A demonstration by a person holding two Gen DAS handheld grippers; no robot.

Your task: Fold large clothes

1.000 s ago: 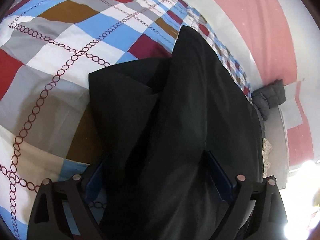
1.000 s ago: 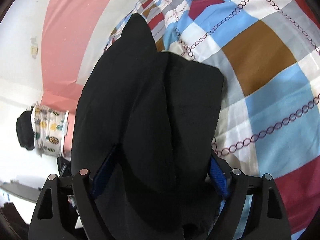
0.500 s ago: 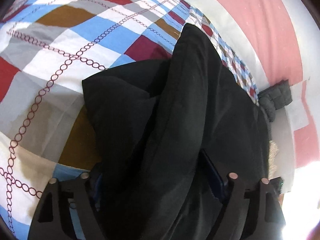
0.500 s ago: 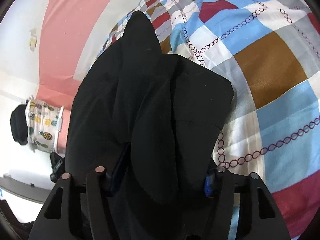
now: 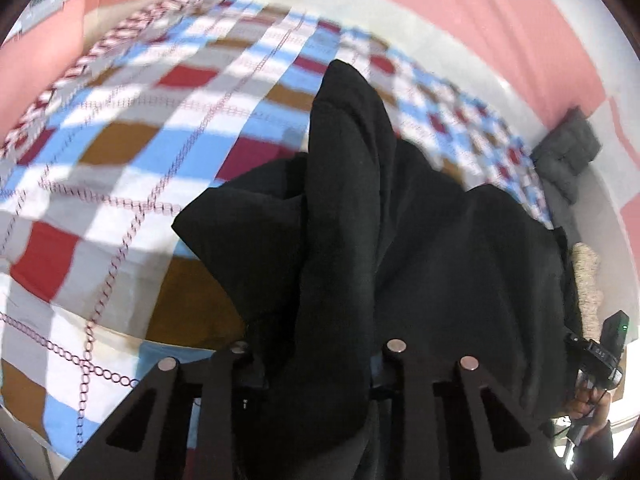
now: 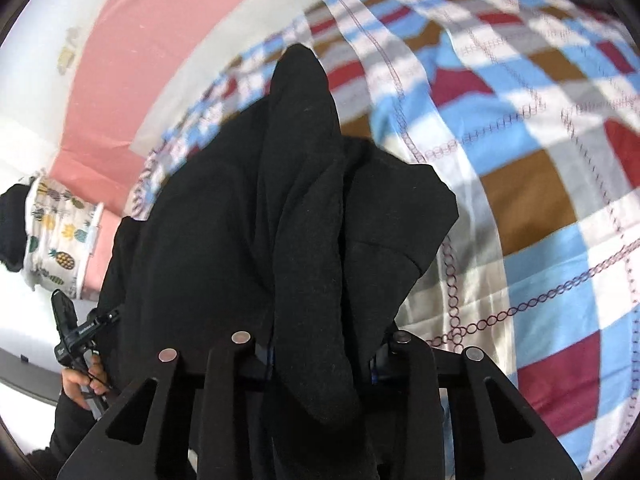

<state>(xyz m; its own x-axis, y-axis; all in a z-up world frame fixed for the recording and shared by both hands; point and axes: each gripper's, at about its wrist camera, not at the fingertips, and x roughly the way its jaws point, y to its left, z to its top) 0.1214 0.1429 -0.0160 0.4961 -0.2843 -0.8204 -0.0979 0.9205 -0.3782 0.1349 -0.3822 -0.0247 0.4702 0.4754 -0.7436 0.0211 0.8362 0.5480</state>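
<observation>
A large black garment (image 5: 384, 216) hangs from both grippers above a checked bedspread (image 5: 120, 184). My left gripper (image 5: 320, 356) is shut on a bunched fold of the black garment, which drapes over the jaws and hides the fingertips. In the right wrist view the same garment (image 6: 280, 208) drapes forward, and my right gripper (image 6: 320, 344) is shut on another fold of it. One flap (image 6: 396, 216) hangs out to the right over the bedspread (image 6: 540, 200). The far tip of the garment points toward the wall.
A pink and white wall (image 5: 500, 20) runs behind the bed. A dark grey quilted item (image 5: 568, 152) lies at the bed's far right. A pineapple-print bag (image 6: 60, 236) stands by the wall. The other hand-held gripper shows at the edges (image 5: 600, 352) (image 6: 76, 332).
Both grippers closed from wide open onto the garment and lifted it. The cameras tilted up, so more wall and bed show, and the garment hangs bunched.
</observation>
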